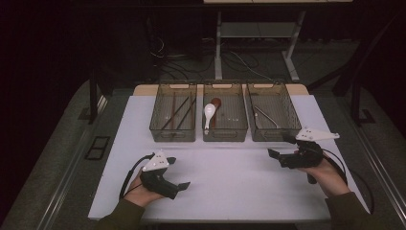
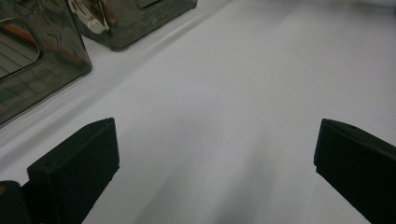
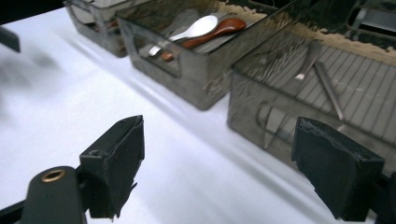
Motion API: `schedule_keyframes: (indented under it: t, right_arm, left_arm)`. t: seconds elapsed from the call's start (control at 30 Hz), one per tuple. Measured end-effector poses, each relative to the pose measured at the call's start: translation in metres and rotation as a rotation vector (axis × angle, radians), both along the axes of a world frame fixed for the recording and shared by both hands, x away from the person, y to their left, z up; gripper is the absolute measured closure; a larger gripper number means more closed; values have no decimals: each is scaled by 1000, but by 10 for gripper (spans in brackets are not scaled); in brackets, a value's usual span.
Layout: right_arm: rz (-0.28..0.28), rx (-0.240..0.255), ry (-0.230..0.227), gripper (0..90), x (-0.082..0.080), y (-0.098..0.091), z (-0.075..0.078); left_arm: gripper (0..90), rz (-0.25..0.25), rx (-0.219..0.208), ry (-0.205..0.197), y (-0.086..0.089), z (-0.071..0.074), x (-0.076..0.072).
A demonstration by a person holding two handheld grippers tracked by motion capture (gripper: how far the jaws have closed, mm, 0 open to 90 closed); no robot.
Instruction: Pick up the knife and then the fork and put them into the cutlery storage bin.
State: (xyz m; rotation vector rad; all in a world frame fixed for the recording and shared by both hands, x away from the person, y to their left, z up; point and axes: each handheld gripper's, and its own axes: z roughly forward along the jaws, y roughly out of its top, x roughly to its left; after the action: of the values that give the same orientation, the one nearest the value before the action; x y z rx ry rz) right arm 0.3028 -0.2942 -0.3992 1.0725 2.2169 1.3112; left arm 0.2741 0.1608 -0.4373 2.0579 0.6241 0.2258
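Three smoky clear bins stand in a row at the back of the white table (image 1: 230, 187). The left bin (image 1: 173, 136) holds dark chopsticks (image 1: 179, 114). A white spoon (image 1: 209, 112) and a brown spoon (image 1: 216, 102) lie in the middle bin (image 1: 225, 136). In the right bin (image 1: 271, 136) lies a metal utensil (image 1: 267, 117). My left gripper (image 1: 178, 172) rests low at the front left, open, with bare table between its jaws (image 2: 215, 128). At the right, my right gripper (image 1: 280, 146) is open just in front of the right bin, nothing between its jaws (image 3: 219, 123). The right gripper view also has the white spoon (image 3: 198, 27) and metal utensils (image 3: 327, 86).
A cable trails from each gripper across the table. Beyond the table stand dark floor, loose cables and the legs of a desk (image 1: 218, 48). The left gripper view catches two bin corners (image 2: 42, 70) at its upper left.
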Motion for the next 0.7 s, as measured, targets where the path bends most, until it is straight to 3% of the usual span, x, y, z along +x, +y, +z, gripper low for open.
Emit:
schedule_keyframes:
  t: [0.13,0.37,0.53,0.7]
  right_arm:
    - [14,34,2,174,-9,-1,-5]
    - [30,19,-17,174,-22,-2,-17]
    - [62,-6,1,174,-33,0,-26]
    - [97,-1,9,174,-44,4,-31]
  left_arm:
    - [0,0,0,-6,0,1,0]
    - [0,2,-8,-8,0,1,-1]
    - [0,0,-5,-8,0,2,-1]
    - [0,-1,0,-7,0,2,-1]
